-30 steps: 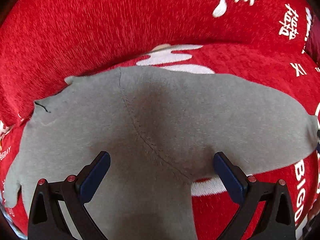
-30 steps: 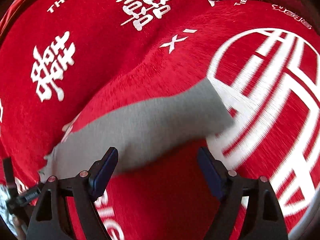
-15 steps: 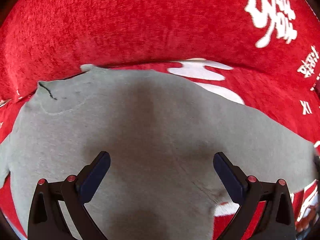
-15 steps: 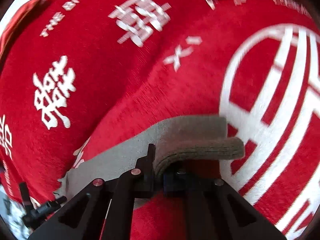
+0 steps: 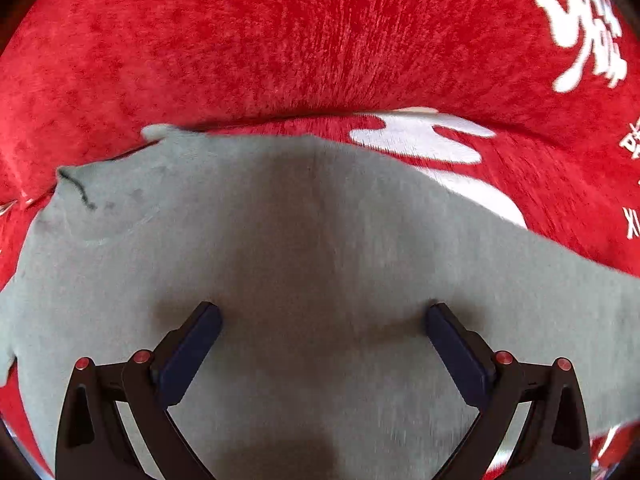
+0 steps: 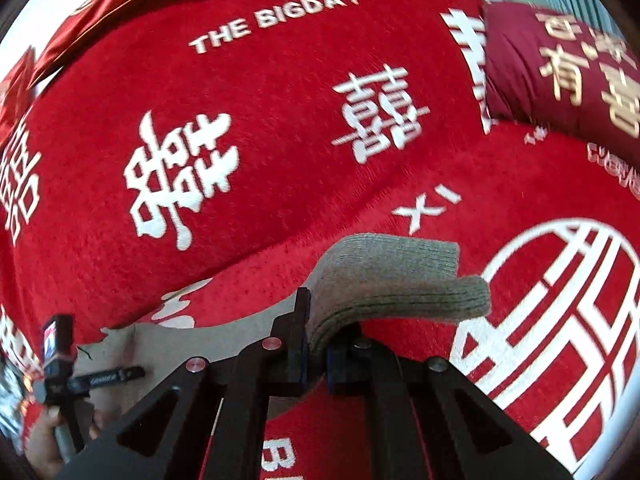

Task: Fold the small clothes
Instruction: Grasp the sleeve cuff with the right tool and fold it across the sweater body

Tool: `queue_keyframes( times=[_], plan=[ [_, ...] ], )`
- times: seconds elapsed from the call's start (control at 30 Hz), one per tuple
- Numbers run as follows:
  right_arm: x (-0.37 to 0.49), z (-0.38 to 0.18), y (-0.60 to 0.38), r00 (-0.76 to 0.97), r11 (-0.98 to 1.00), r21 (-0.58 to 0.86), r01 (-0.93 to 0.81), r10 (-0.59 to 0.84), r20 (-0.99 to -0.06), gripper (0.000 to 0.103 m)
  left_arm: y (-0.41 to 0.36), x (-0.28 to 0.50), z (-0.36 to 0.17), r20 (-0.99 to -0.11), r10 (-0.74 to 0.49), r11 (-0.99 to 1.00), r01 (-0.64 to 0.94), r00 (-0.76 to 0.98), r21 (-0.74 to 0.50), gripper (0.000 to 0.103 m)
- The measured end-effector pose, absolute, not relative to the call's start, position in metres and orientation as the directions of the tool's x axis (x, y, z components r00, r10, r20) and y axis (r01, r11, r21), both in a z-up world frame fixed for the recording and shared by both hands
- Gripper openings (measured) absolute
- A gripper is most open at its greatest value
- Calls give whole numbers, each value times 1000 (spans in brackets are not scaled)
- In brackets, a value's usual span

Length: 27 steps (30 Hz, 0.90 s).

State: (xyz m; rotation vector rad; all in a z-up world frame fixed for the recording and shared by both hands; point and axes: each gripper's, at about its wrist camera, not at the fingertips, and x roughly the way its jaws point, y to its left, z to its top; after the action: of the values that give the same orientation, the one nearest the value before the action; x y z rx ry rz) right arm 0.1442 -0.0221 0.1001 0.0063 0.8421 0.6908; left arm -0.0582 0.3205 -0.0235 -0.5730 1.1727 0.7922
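Where the right gripper (image 6: 316,354) stood open a second ago, its jaws are now clamped on the ribbed cuff of the grey garment (image 5: 320,280), raised off the red cover (image 5: 280,40). The left gripper (image 5: 322,320), jaws spread, has moved further over the garment's body.

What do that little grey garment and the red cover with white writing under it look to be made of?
Grey garment: seemingly a soft knit, matte; fine ribs show at the cuff pinched in the right gripper.
Red cover: plush, velvety pile, probably chenille or velour; streaky nap, slight sheen.
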Motion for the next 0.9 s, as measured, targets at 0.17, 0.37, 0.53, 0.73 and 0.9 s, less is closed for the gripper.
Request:
queue_keyframes(
  times=[0.17, 0.37, 0.53, 0.73, 0.9],
  plan=[
    [125, 112, -5, 462, 771, 215, -599, 553, -694, 6, 342, -20, -31, -966, 215, 640, -768, 143, 29, 103],
    [125, 109, 5, 458, 789, 193, -583, 516, -724, 6, 327, -44, -23, -958, 226, 688, -725, 173, 31, 103],
    [106, 133, 25, 471, 763, 179, -622, 546, -693, 6, 322, -127, 1, -935, 229, 647, -760, 270, -61, 103],
    [36, 161, 99, 454, 662, 83, -744, 594, -664, 6, 370, -238, 21, -925, 286, 505, -860, 250, -76, 103],
    [-44, 170, 192, 401, 540, 6, -842, 633, -662, 6, 400, -324, 36, -914, 332, 410, -908, 235, -84, 103]
  ],
)
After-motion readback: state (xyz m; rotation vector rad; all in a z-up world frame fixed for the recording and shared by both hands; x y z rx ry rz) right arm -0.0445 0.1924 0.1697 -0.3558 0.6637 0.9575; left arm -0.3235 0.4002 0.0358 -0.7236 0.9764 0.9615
